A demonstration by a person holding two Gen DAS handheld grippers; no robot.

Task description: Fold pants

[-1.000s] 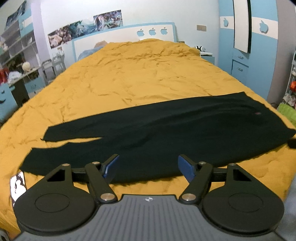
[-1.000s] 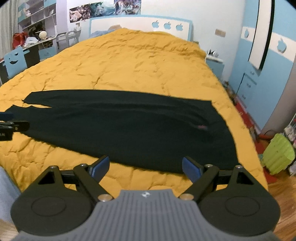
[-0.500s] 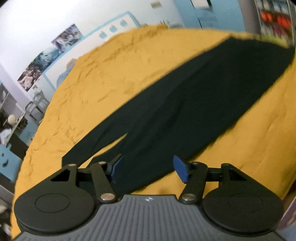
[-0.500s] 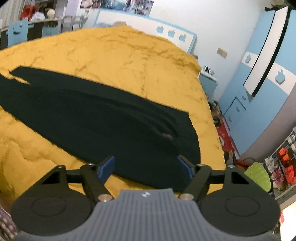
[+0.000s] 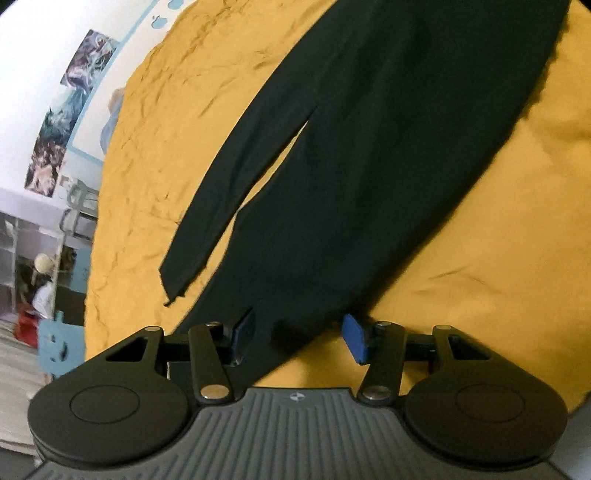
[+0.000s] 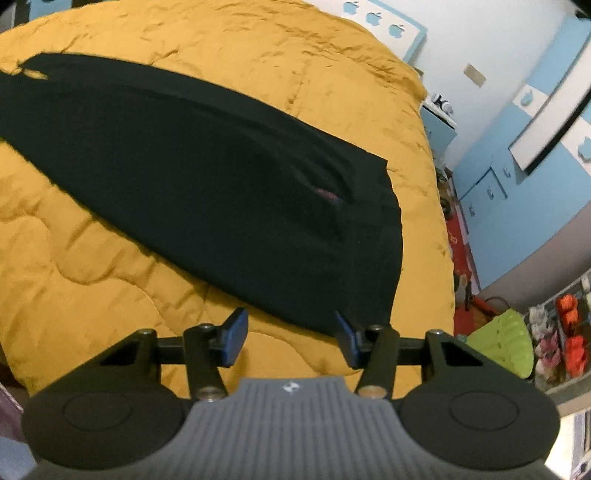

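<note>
Black pants (image 5: 362, 155) lie flat on the yellow quilt (image 5: 498, 266), legs stretched out. In the left wrist view my left gripper (image 5: 298, 332) is open, its blue pads on either side of the near leg's hem end; the far leg's hem (image 5: 181, 269) lies just beyond to the left. In the right wrist view the pants (image 6: 207, 177) show with the waistband (image 6: 384, 236) at the right. My right gripper (image 6: 290, 334) is open just short of the near waist corner, the right pad (image 6: 345, 334) at the fabric's edge.
The bed's right edge (image 6: 448, 280) drops to the floor, with a green basket (image 6: 506, 343) and blue cabinets (image 6: 491, 184) beyond. Left of the bed stand a blue chair (image 5: 59, 343) and shelves (image 5: 33, 266). A blue headboard (image 6: 384, 18) is at the far end.
Both grippers have dropped and moved in toward the pants: the left to the leg hems, the right to the waist corner. Both stay open.
</note>
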